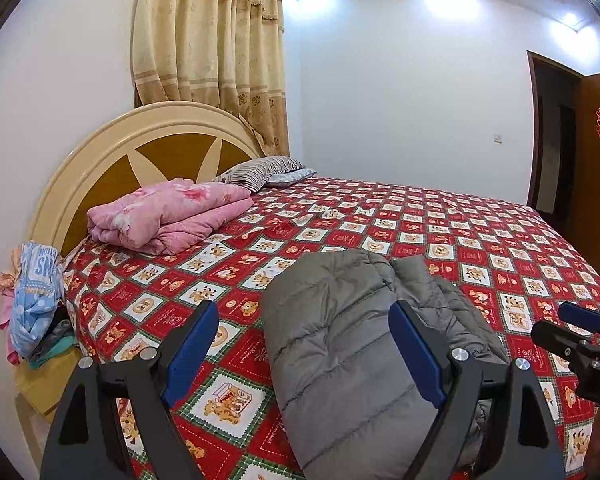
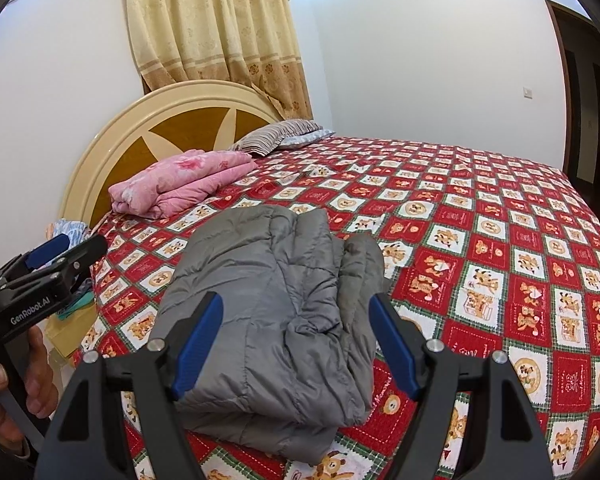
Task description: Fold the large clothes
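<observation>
The grey padded jacket (image 2: pixel 276 312) is seen folded into a thick bundle on the red patterned bedspread (image 2: pixel 500 240), near the edge of the bed closest to the 2 grippers. Its long axis runs away from the cameras, toward the far side of the bed.

From the right gripper (image 2: pixel 296 340) the bundle lies straight ahead and slightly below, between the 2 blue pads but not touched by them; the jaws are held wide and nothing is gripped. From the left gripper (image 1: pixel 304 352) the bundle lies ahead and to the right; its jaws are also wide and empty. The right gripper is judged to be the nearer and better centred one.

On the left gripper's body "GenRobot.AI" can be read in the right wrist view. On the blue cloth (image 1: pixel 40 280) beside the headboard (image 1: pixel 112 168), only broken letters are seen.
</observation>
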Tool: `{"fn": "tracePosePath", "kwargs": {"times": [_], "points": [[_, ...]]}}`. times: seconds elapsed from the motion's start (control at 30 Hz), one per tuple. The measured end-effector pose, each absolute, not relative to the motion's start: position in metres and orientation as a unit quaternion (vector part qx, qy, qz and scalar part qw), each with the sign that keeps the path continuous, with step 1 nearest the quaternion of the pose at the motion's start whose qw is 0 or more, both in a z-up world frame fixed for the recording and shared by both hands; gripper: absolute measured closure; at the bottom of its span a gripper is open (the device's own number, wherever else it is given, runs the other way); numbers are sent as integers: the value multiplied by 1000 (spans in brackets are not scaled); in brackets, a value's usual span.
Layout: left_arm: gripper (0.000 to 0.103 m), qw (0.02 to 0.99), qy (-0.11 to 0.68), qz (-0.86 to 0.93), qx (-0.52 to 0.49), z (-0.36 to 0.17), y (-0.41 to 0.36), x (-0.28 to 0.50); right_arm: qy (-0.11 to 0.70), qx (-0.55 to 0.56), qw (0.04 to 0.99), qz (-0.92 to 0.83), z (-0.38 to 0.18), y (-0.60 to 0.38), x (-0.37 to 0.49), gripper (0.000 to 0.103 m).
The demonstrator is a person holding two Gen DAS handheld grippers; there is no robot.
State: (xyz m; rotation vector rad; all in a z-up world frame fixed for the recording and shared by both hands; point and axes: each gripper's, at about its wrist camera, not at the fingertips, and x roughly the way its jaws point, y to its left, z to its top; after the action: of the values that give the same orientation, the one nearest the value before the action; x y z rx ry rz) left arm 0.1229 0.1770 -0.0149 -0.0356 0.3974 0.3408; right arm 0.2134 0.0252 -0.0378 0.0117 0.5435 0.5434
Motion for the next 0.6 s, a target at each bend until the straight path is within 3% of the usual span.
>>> {"fn": "tracePosePath", "kwargs": {"times": [0.6], "points": [[16,965,200,170,-18,-19,180,124,265,7,927,265,-38,25,215,25]]}}
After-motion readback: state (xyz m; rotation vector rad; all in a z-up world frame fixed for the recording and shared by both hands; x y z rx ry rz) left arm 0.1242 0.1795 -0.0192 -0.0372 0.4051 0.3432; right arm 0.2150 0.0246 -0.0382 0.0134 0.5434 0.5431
